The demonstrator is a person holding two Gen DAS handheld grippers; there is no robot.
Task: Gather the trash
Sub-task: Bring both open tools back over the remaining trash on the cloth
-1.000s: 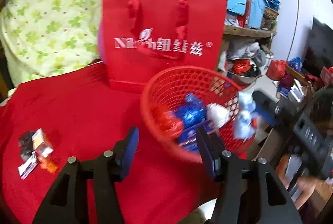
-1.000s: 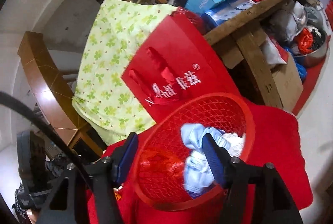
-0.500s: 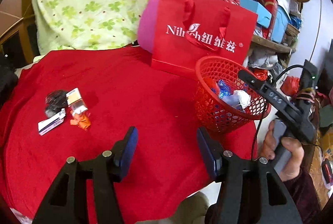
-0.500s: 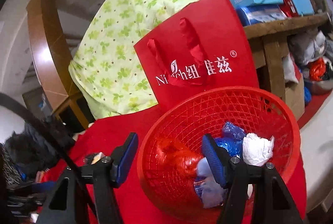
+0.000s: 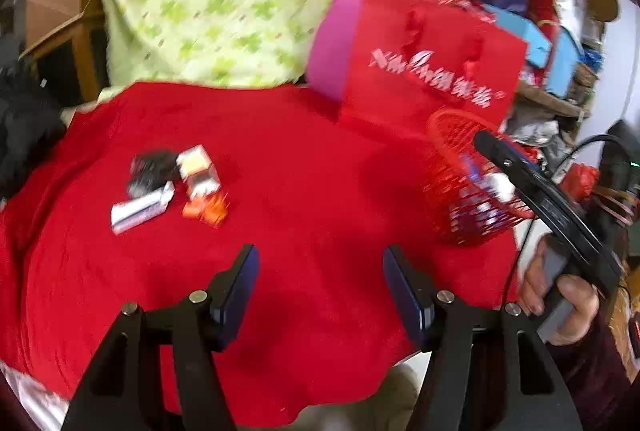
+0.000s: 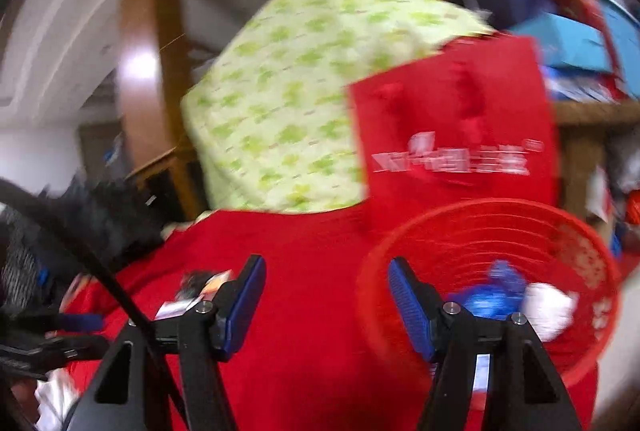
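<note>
Left view only: a hand (image 5: pixel 560 295) holding the right gripper (image 6: pixel 326 295); scraps (image 5: pixel 168 183) in a loose pile on the red cloth (image 5: pixel 304 191), well apart from the red basket (image 5: pixel 472 191).

Right view only: blue and white trash inside the basket.

Left gripper (image 5: pixel 320 291): jaws apart, just been opening, nothing between. Right gripper: apart, empty.

Since earlier: basket was between both grippers' fingers; now off to the right.

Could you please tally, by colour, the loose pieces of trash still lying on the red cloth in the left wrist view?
Black wrapper: 1
White and yellow box: 1
White and silver packet: 1
Orange wrapper: 1
Total: 4, all outside the red basket.
</note>
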